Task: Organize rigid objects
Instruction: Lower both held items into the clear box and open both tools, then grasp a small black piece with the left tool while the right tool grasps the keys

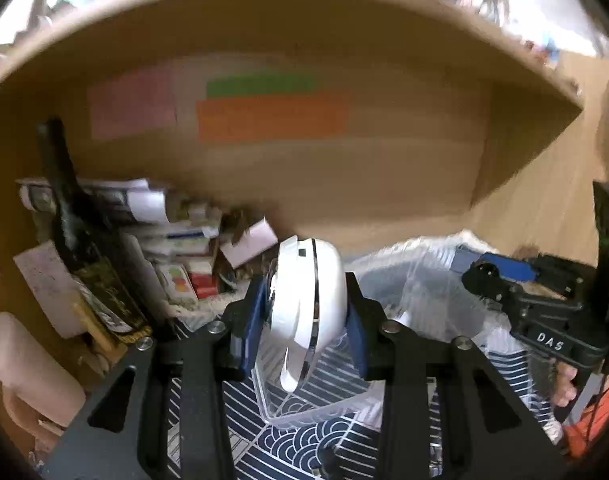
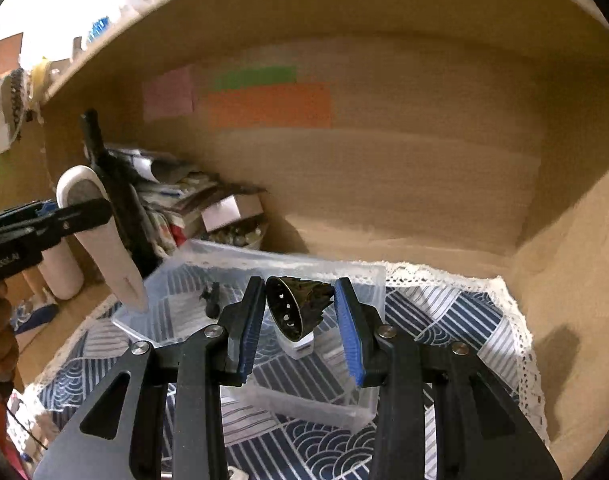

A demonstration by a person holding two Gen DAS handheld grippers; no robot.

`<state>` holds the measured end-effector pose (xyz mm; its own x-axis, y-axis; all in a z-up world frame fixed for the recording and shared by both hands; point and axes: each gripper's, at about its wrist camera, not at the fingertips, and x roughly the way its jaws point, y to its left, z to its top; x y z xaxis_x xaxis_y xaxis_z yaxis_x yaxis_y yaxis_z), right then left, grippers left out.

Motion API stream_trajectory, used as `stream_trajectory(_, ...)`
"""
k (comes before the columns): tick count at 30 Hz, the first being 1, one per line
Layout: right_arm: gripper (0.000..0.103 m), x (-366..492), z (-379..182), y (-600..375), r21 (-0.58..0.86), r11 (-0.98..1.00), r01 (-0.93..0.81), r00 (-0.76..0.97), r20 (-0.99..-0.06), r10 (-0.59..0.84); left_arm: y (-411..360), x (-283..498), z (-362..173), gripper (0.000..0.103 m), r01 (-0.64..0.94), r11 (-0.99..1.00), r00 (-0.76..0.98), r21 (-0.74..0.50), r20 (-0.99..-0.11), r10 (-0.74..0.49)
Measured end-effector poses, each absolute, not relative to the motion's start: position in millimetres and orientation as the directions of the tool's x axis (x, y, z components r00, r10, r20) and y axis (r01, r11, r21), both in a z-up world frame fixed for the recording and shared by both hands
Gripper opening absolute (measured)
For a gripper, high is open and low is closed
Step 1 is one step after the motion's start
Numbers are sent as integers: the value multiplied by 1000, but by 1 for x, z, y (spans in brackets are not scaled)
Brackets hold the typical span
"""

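Bkgd shelf clutter (image 1: 176, 240) blurred

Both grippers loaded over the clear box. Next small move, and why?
Probably lower the right gripper and open it: its dark perforated cone already hangs over the clear plastic box. The left gripper holds the white mouse-like object above the same box's edge, so it can follow.
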<state>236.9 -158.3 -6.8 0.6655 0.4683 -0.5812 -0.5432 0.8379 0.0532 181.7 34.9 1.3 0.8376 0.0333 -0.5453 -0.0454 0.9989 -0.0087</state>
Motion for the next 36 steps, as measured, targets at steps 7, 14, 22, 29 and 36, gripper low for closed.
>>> stream_trajectory(7, 33, 264, -45, -144, 42, 834, -551, 599, -676, 429, 22, 218, -37, 37, -22, 999, 783, 23, -621, 32)
stream_trajectory(14, 33, 273, -67, -133, 23, 820, -571, 549, -732, 403, 3, 230, -45, 37, 29, 999, 779, 43, -628, 4)
stream_trajectory(22, 35, 274, -66, -133, 31, 824, -566, 534, -748, 395, 7, 246, -61, 38, 37, 997, 705, -71, -705, -77)
stream_trajectory(29, 43, 263, -38, -143, 32, 830, -557, 577, -704, 414, 10, 229, -45, 47, 34, 996, 724, -86, -684, -84)
stream_trajectory(36, 56, 238, -11, -153, 31, 830, -557, 623, -646, 442, 19, 192, -25, 81, -2, 997, 760, -82, -648, -52)
